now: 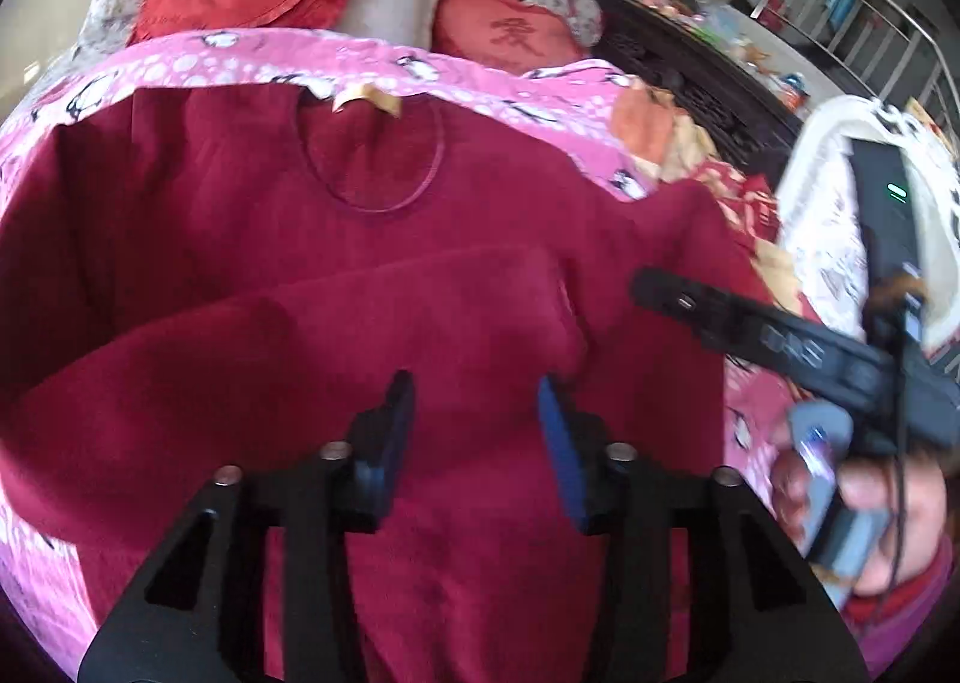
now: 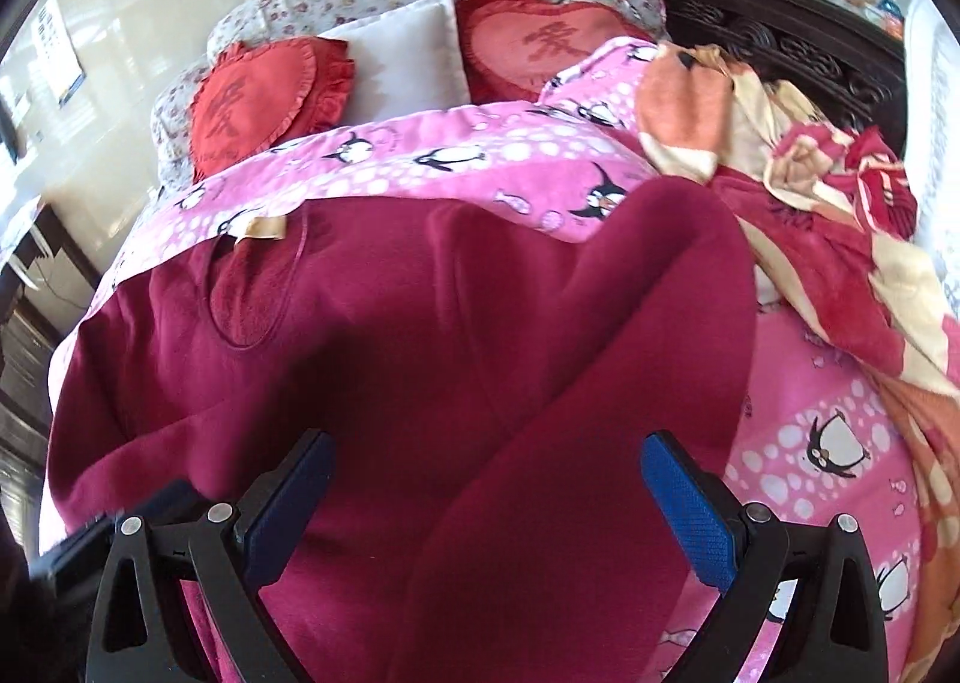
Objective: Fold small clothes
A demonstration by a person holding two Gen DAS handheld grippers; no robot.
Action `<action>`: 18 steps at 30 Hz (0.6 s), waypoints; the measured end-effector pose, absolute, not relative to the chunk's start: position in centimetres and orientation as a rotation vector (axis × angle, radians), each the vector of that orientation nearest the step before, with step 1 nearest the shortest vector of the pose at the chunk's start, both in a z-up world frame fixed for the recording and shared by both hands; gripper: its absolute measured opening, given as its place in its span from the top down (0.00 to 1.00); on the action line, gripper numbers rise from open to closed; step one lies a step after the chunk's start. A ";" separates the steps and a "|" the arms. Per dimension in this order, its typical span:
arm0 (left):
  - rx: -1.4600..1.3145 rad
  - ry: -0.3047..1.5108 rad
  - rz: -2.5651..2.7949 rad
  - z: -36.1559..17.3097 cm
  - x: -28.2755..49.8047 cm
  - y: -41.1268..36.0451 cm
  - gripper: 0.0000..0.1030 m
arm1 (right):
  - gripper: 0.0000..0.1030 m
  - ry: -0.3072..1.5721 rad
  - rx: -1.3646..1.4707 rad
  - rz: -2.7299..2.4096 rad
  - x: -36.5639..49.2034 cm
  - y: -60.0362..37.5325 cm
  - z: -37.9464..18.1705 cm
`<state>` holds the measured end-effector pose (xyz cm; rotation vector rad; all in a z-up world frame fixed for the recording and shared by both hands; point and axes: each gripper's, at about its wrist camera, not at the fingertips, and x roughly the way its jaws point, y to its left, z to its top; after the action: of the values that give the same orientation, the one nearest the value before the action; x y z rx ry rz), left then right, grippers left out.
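Left wrist: left hand-held gripper (image 1: 477, 431) part open, empty, above dark red top (image 1: 300, 263) on pink penguin blanket (image 1: 540, 89); right hand-held gripper (image 2: 486, 494) wide open, empty.

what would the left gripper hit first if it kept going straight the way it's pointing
Most likely the dark red top spread on the pink penguin blanket. The left gripper is open, nothing between its fingers, aimed at the folded-over sleeve; depth is unclear.
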<state>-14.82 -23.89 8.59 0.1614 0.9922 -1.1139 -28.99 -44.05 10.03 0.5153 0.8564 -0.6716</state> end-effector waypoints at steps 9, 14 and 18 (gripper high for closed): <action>0.257 0.839 -0.845 9.9 -12.5 -15.3 0.37 | 0.02 0.843 0.452 -0.579 -27.3 -42.6 10.3; 0.220 0.908 -0.657 7.2 -8.3 -12.3 0.37 | 0.02 0.819 0.415 -0.454 -24.5 -41.0 10.8; 0.142 1.053 -0.603 4.2 -5.4 -10.9 0.37 | 0.07 0.841 0.272 -0.373 -21.3 -39.4 10.9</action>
<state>-5.36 -10.89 4.21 0.1421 1.0530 -0.6030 -21.34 -39.37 10.86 0.2723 0.8408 -0.3733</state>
